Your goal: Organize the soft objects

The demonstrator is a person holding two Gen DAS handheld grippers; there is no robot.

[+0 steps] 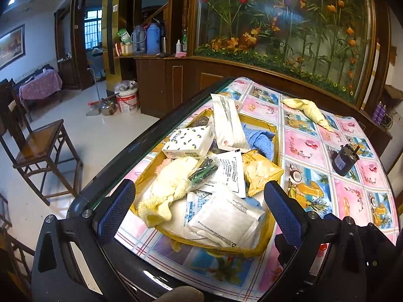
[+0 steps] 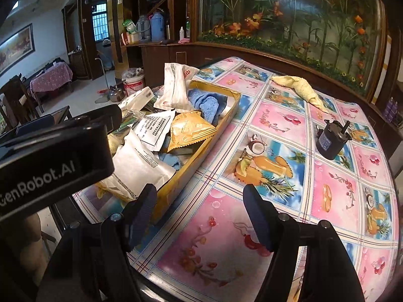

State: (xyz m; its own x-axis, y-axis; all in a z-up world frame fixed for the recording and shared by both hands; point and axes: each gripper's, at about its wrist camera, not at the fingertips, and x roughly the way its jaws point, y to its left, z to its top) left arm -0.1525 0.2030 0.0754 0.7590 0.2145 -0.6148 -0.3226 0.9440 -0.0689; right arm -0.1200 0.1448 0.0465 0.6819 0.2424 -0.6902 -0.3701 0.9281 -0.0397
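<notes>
A yellow cardboard box [image 1: 273, 128] [image 2: 201, 158] on the table holds a heap of soft things: white packets [image 1: 224, 219] [image 2: 138, 166], a yellow snack bag [image 1: 262, 171] [image 2: 189, 130], a blue cloth [image 1: 259, 138] [image 2: 206, 100], a fluffy yellow cloth [image 1: 166, 188] and a spotted tissue pack [image 1: 189, 142]. A pale yellow cloth [image 1: 308, 109] [image 2: 299, 86] lies loose at the far side of the table. My left gripper [image 1: 199, 206] is open and empty above the box's near end. My right gripper [image 2: 199, 216] is open and empty over the tablecloth, right of the box.
A small dark motor [image 1: 343, 159] [image 2: 331, 136] stands on the flowered tablecloth [image 2: 277, 176] at the right. A wooden chair [image 1: 40, 148] stands on the floor to the left. A flower display case [image 1: 289, 25] is behind the table.
</notes>
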